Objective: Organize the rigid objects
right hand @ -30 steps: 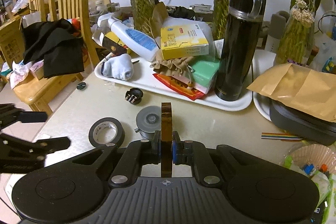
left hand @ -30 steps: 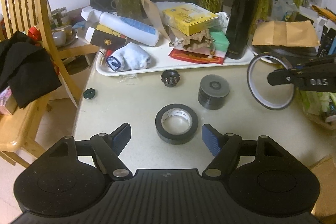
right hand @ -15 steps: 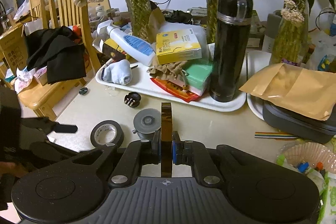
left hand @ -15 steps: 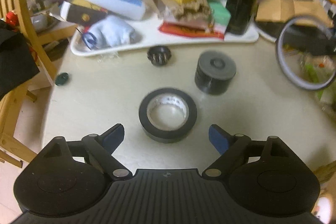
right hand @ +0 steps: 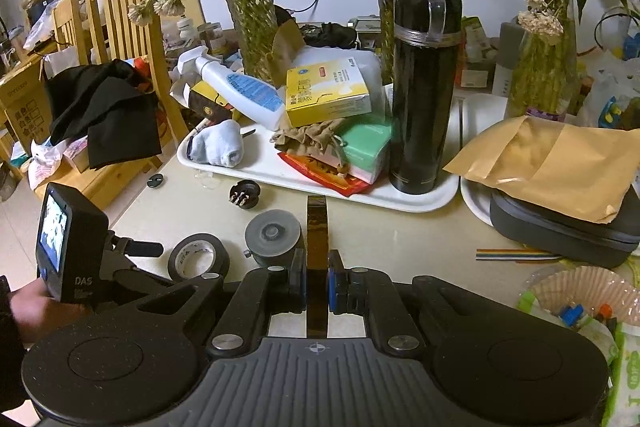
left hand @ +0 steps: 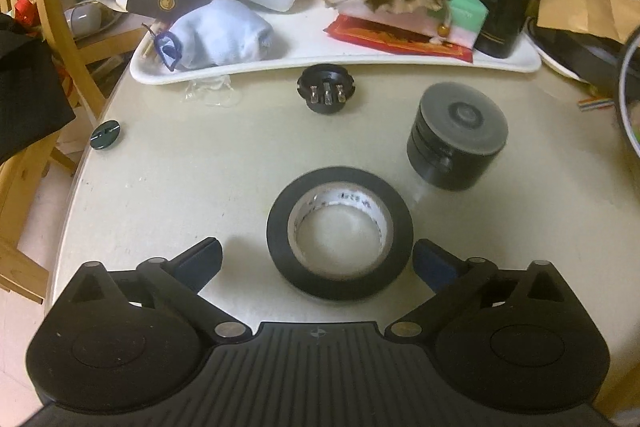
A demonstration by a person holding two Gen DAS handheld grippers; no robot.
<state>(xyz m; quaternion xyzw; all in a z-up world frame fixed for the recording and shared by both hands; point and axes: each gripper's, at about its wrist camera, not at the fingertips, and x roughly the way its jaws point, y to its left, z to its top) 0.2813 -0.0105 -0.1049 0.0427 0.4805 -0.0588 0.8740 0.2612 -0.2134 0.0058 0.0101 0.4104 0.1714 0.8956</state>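
A black tape roll (left hand: 340, 231) lies flat on the pale table (left hand: 180, 187). My left gripper (left hand: 316, 255) hangs low over it. Its jaws are opening wide, with the roll between the blue pads (left hand: 430, 261) and untouched by them. Just beyond the roll stand a grey cylinder (left hand: 458, 135) and a black pronged plug piece (left hand: 326, 93). My right gripper (right hand: 317, 287) is shut on a thin brown tape ring (right hand: 317, 223), held edge-on above the table. That ring shows at the right edge of the left wrist view (left hand: 626, 95).
A white tray (left hand: 360, 61) behind holds a spray bottle (right hand: 240, 91), a yellow box (right hand: 326, 91), a rolled sock (left hand: 218, 37) and a black flask (right hand: 424, 87). A small dark cap (left hand: 105, 135) lies near the table's left edge. A wooden chair (right hand: 120, 7) stands to the left. A brown envelope lies on a grey case (right hand: 560, 227) to the right.
My left gripper has sunk toward the black tape roll and its jaws have spread wider. The right gripper still holds the brown ring and has barely moved.
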